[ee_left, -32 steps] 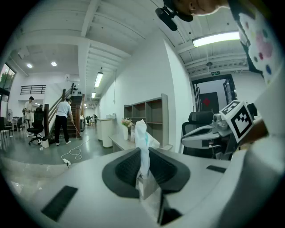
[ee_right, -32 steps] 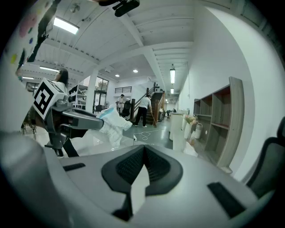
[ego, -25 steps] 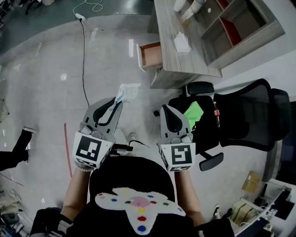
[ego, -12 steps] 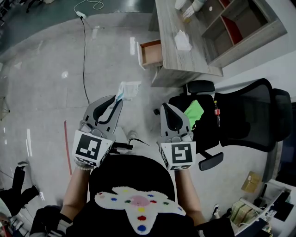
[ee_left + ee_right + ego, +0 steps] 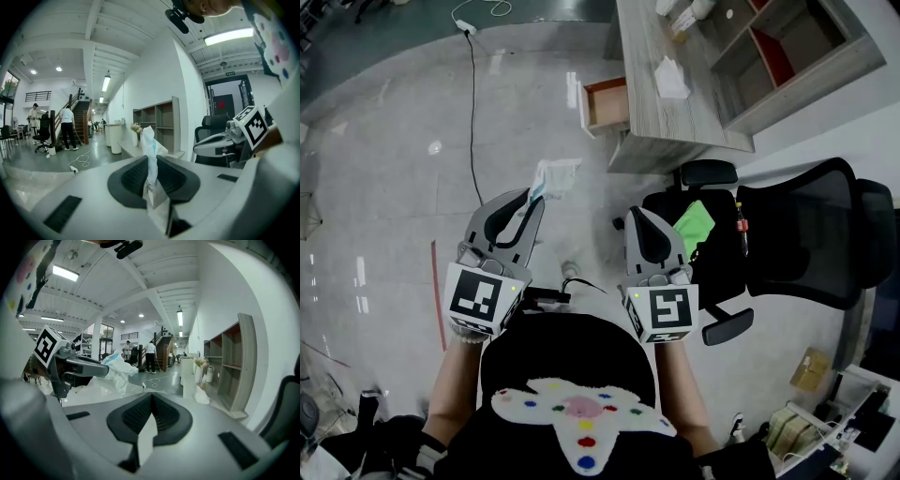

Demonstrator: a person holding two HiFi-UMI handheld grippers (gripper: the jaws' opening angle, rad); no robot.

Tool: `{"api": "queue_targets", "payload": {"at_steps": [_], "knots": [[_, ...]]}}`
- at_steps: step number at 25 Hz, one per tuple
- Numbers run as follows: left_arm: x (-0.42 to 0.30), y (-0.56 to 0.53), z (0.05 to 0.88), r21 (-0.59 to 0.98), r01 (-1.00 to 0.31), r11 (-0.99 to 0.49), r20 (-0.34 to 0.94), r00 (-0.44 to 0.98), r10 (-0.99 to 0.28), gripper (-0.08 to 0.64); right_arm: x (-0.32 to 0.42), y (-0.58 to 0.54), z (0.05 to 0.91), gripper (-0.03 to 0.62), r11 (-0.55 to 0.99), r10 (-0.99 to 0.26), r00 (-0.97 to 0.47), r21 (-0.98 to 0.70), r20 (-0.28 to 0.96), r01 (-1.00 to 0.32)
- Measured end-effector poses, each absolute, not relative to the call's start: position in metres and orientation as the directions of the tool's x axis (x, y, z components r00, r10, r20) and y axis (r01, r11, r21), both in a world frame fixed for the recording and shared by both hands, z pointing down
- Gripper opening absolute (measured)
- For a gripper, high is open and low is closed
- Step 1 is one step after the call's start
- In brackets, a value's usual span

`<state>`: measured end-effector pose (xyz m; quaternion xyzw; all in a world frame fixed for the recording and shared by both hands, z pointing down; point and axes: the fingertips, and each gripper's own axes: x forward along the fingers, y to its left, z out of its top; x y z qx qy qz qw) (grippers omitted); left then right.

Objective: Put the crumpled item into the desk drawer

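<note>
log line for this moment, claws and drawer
left claw: shut on crumpled item | right claw: shut, empty | desk drawer: open, item not inside

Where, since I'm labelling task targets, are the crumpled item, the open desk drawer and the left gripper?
crumpled item (image 5: pixel 556 178), head view, its white bulk beyond the jaws
drawer (image 5: pixel 606 105), head view, its bare inner bottom
left gripper (image 5: pixel 532 199), head view, between its fingertips
</note>
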<state>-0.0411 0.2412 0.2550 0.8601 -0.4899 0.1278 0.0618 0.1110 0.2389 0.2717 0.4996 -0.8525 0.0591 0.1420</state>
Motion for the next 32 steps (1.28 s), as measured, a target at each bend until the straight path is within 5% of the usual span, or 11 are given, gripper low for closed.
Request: {"api": "queue_targets", "payload": {"at_steps": [32], "knots": [[-0.079,0.045,0.251,0.013,-0.773,-0.635,0.259,0.616,-0.744,0.063,0.062,0.072,0.276,0.005,0.391,-0.858,-0.344,0.051,0.382,-0.919]]}}
